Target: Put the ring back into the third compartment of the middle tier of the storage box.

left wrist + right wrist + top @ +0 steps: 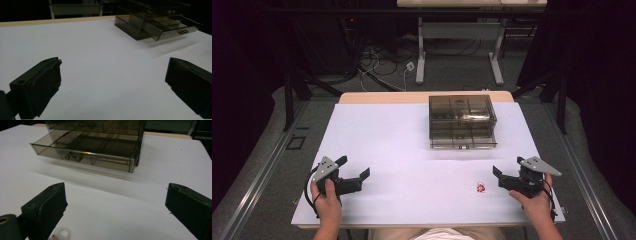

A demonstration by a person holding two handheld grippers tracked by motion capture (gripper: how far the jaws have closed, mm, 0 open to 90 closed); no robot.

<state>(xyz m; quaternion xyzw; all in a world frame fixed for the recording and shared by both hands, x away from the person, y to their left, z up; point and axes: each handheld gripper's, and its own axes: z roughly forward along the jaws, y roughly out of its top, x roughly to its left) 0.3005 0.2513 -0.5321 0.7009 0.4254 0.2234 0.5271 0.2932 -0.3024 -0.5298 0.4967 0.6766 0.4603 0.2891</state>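
A smoky see-through drawer box (462, 121) stands on the white table (402, 150) at the back centre, its bottom drawer (82, 151) pulled out a little toward me. A small red-and-white object (480, 187) lies on the table near the front right; in the right gripper view it looks like a pale ring (61, 233) beside the left jaw. My left gripper (354, 166) rests at the front left, open and holding nothing. My right gripper (508, 166) sits at the front right, open, just right of the small object. Both point toward the box (155, 20).
A strip of wooden tabletop (377, 97) shows behind the white sheet. Beyond it stand the legs of another desk (459, 45), with cables on the floor (382, 65). Dark curtains close both sides.
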